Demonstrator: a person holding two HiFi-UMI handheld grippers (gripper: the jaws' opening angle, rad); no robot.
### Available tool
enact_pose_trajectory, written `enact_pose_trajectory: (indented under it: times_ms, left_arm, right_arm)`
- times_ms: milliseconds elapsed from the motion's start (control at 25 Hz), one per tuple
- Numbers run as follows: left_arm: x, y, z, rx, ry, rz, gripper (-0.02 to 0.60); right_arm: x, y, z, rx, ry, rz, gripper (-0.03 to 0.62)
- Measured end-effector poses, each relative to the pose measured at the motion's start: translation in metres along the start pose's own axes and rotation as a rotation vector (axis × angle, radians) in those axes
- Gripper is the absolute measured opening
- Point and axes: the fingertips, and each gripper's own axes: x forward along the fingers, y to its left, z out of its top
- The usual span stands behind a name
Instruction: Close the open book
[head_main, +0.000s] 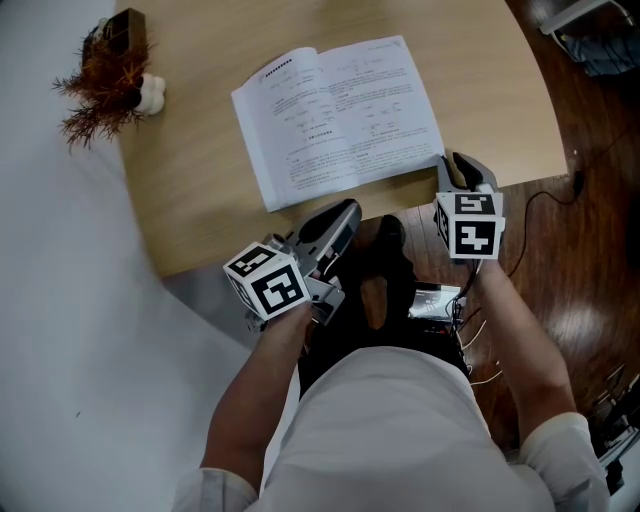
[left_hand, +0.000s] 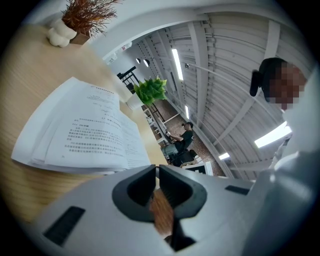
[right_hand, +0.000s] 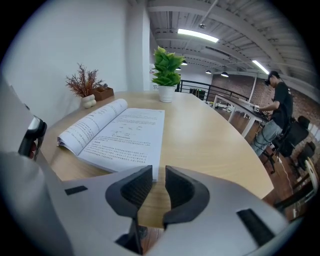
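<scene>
The open book (head_main: 335, 120) lies flat on the wooden table (head_main: 200, 200), its white printed pages facing up. In the left gripper view the book (left_hand: 80, 130) lies just beyond the jaws, to the left. In the right gripper view the book (right_hand: 120, 132) fills the near left. My left gripper (head_main: 348, 208) hovers at the table's front edge below the book's near edge, jaws shut and empty (left_hand: 157, 167). My right gripper (head_main: 455, 160) sits by the book's near right corner. Its jaws (right_hand: 158, 170) stand a narrow gap apart with nothing between them.
A dried reddish plant in a small white vase (head_main: 105, 80) stands at the table's far left beside a brown box. A green potted plant (right_hand: 166, 70) stands at the far end. The curved table edge (head_main: 520, 150) drops to the wooden floor on the right. A person (right_hand: 275, 105) stands far off.
</scene>
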Motion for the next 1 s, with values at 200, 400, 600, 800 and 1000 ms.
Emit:
enact_pose_trajectory:
  times_ms: [200, 400, 600, 800, 1000]
  left_arm:
    - [-0.004, -0.004, 0.003, 0.006, -0.004, -0.003, -0.002]
    - [-0.012, -0.007, 0.006, 0.012, -0.015, -0.001, -0.002]
    - [-0.020, -0.007, 0.006, 0.014, -0.023, 0.004, -0.002]
    - [-0.026, -0.011, 0.008, 0.023, -0.026, -0.002, -0.002]
    - [-0.034, -0.017, 0.015, 0.045, -0.042, -0.005, -0.002]
  right_arm:
    - [-0.001, 0.000, 0.002, -0.038, 0.013, -0.021, 0.063]
    - [-0.001, -0.002, 0.003, -0.028, 0.025, -0.036, 0.063]
    - [-0.007, -0.018, 0.001, 0.008, 0.022, -0.078, 0.063]
    - [-0.017, -0.022, 0.008, 0.004, -0.006, -0.082, 0.063]
    - [-0.029, -0.013, 0.019, 0.008, -0.046, -0.058, 0.063]
